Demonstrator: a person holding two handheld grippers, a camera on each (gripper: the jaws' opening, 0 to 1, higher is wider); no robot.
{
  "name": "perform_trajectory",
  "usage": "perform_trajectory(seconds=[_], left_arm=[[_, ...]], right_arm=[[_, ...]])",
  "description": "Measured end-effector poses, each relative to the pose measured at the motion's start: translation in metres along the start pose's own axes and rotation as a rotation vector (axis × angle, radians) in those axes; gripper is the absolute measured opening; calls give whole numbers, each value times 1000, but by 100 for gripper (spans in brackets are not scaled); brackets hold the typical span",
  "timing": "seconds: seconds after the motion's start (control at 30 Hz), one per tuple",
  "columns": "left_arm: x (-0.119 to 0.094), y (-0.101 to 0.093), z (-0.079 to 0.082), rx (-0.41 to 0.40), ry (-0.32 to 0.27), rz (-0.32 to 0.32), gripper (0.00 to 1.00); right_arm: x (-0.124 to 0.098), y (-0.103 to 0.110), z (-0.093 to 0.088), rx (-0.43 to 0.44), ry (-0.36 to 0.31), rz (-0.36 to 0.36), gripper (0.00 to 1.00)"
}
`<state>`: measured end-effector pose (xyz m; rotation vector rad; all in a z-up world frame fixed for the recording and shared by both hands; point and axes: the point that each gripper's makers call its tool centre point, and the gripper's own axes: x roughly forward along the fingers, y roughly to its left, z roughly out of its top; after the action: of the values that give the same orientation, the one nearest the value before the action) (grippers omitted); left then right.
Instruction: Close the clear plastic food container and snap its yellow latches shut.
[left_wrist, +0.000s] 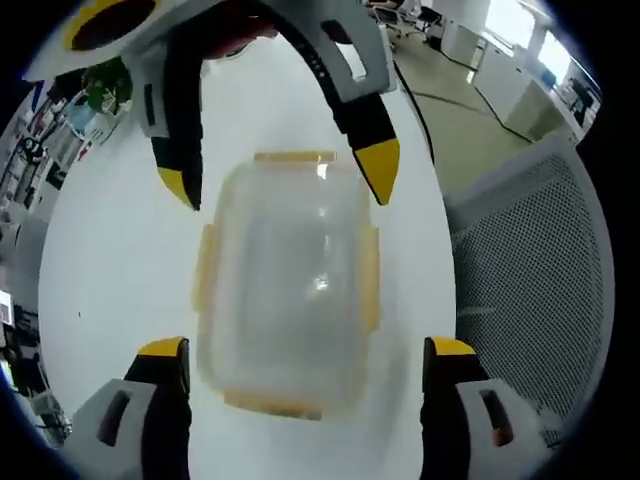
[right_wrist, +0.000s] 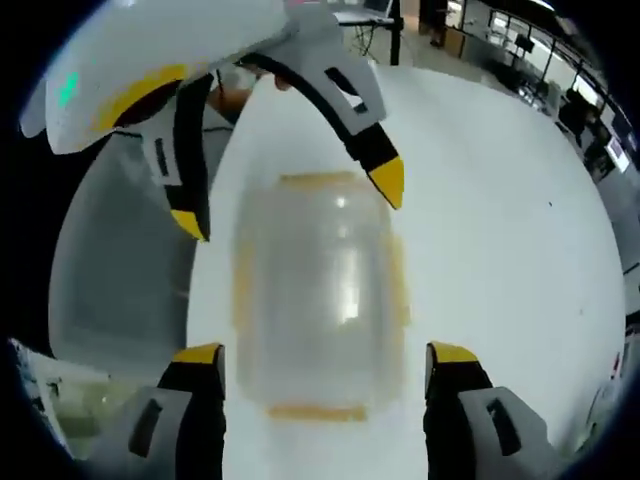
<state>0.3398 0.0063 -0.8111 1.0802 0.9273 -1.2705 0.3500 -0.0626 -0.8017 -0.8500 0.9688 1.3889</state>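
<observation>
While the clear container (left_wrist: 288, 290) with its yellow latches (left_wrist: 294, 157) lies on the white table (left_wrist: 120, 280), both tongs hang over it from opposite ends — the left gripper (left_wrist: 305, 350) and the right gripper (right_wrist: 327, 355) each spread wider than the box, touching nothing.

White round table (left_wrist: 110, 280), grey mesh chair (left_wrist: 530, 260), bright windows (left_wrist: 505, 20), office desks behind.
</observation>
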Motion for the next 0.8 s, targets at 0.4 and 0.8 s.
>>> perform_trajectory(seconds=[0.4, 0.8], left_arm=[[11, 9, -7, 35, 46, 10, 93], [18, 17, -10, 118, 92, 76, 84]], right_arm=[[11, 1, -4, -60, 37, -34, 81], [18, 0, -8, -74, 54, -46, 80]])
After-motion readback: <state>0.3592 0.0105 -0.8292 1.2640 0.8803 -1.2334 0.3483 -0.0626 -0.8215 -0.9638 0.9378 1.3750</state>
